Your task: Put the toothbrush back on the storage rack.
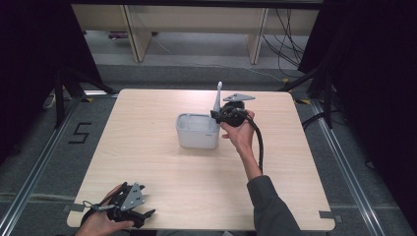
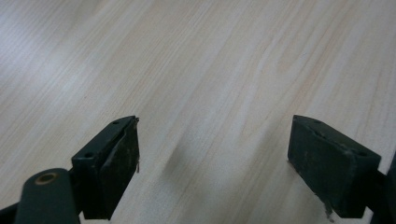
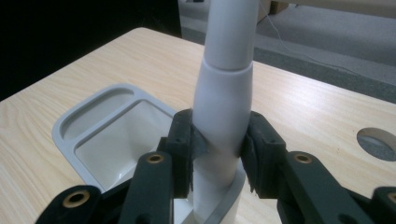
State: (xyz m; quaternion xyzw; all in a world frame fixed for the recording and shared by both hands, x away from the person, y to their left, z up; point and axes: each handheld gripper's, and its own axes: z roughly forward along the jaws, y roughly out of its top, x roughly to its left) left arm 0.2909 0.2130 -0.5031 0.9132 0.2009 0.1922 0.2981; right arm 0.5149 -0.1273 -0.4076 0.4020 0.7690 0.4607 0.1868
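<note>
At bench (image 1: 162, 162) centre, right claw (image 3: 219, 149) clamped white brush handle (image 3: 224, 102) upright, lower end entering narrow slot of grey holder (image 1: 196, 132), probably for stowing. Left claw (image 2: 212, 163) rested wide, empty, at near bench edge, clear of work.
</note>
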